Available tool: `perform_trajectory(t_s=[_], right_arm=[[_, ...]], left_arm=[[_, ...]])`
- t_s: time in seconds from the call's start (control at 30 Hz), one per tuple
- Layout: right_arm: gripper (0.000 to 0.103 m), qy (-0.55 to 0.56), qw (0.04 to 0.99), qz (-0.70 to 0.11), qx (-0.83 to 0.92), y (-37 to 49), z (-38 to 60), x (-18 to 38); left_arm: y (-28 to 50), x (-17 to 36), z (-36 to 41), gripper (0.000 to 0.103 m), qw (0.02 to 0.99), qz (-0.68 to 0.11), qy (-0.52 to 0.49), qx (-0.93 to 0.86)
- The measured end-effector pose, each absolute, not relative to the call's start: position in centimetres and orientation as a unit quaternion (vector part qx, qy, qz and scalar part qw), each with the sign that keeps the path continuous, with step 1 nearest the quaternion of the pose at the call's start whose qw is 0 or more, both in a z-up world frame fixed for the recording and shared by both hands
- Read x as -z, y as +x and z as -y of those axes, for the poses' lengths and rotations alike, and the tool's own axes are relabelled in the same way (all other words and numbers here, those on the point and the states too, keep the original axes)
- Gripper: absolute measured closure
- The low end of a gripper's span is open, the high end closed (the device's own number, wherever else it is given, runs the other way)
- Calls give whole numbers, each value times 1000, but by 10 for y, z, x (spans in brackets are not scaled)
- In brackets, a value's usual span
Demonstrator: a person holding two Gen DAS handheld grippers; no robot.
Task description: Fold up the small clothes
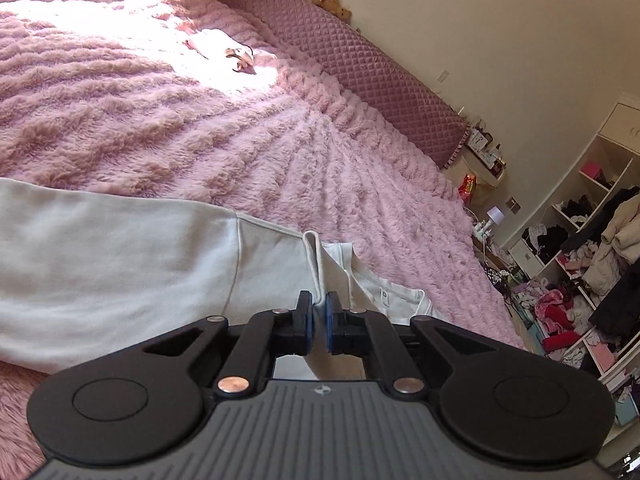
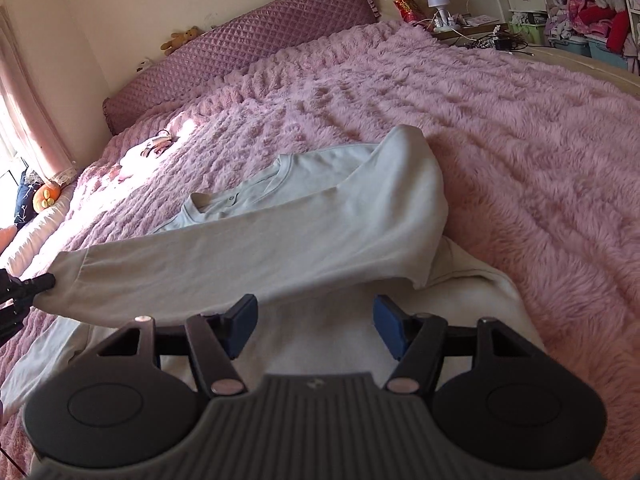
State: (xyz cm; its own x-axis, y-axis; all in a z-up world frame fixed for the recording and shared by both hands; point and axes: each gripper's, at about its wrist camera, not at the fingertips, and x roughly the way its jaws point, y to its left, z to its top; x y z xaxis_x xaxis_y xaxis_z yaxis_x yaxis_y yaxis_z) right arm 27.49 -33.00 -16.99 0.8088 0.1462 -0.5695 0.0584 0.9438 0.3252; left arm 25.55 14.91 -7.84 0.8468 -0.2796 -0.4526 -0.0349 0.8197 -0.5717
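Observation:
A pale white long-sleeved top lies on the pink fluffy bedspread, neck opening with a snap button towards the headboard. One sleeve is stretched across the body towards the left. In the right wrist view my left gripper is clamped on that sleeve's cuff at the far left edge. In the left wrist view my left gripper is shut with a fold of the white fabric pinched between its blue pads. My right gripper hangs open just over the top's lower body, with nothing between its fingers.
A quilted purple headboard cushion runs along the wall, with a teddy bear on top. A small pink garment lies in the sunlit patch. A bedside table with a lamp and cluttered clothes shelves stand past the bed.

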Motion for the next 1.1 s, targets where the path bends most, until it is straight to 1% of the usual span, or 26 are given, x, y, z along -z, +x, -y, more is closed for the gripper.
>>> perform_trajectory(t_s=[0.1, 0.17, 0.3, 0.37, 0.4, 0.47, 0.53, 0.63, 0.7, 0.8, 0.87, 0.97, 1.0, 1.1], right_arm=[[42, 151, 938, -311, -19, 276, 327, 172], [42, 150, 939, -310, -14, 277, 326, 173], [42, 127, 946, -297, 11, 282, 323, 169], [42, 118, 950, -289, 15, 288, 324, 166], [42, 112, 952, -286, 15, 293, 324, 165], [42, 104, 954, -280, 7, 303, 324, 164], [42, 98, 954, -285, -2, 316, 323, 165], [42, 83, 947, -310, 7, 332, 319, 176], [42, 80, 941, -328, 17, 338, 318, 185], [41, 76, 937, -340, 26, 339, 318, 197], [35, 77, 937, -339, 24, 338, 318, 201], [33, 63, 938, -340, 21, 338, 315, 203], [33, 56, 938, -341, 22, 339, 313, 203], [33, 52, 937, -343, 29, 340, 310, 200]], left_arm=[[267, 98, -166, 97, 897, -318, -301, 61], [271, 119, -168, 97, 891, -348, -289, 45], [272, 149, -178, 96, 879, -377, -292, 29], [272, 157, -186, 94, 868, -381, -317, 35], [272, 157, -189, 87, 865, -380, -327, 30], [271, 154, -193, 85, 862, -375, -341, 29], [265, 145, -192, 78, 870, -356, -341, 19], [258, 131, -185, 77, 886, -326, -329, 12], [258, 127, -179, 77, 893, -319, -317, 14], [267, 130, -164, 69, 895, -334, -294, 36], [275, 140, -158, 69, 892, -355, -277, 31], [283, 155, -160, 69, 886, -368, -282, 24], [284, 159, -162, 71, 884, -370, -286, 24], [283, 154, -163, 70, 882, -374, -286, 24]])
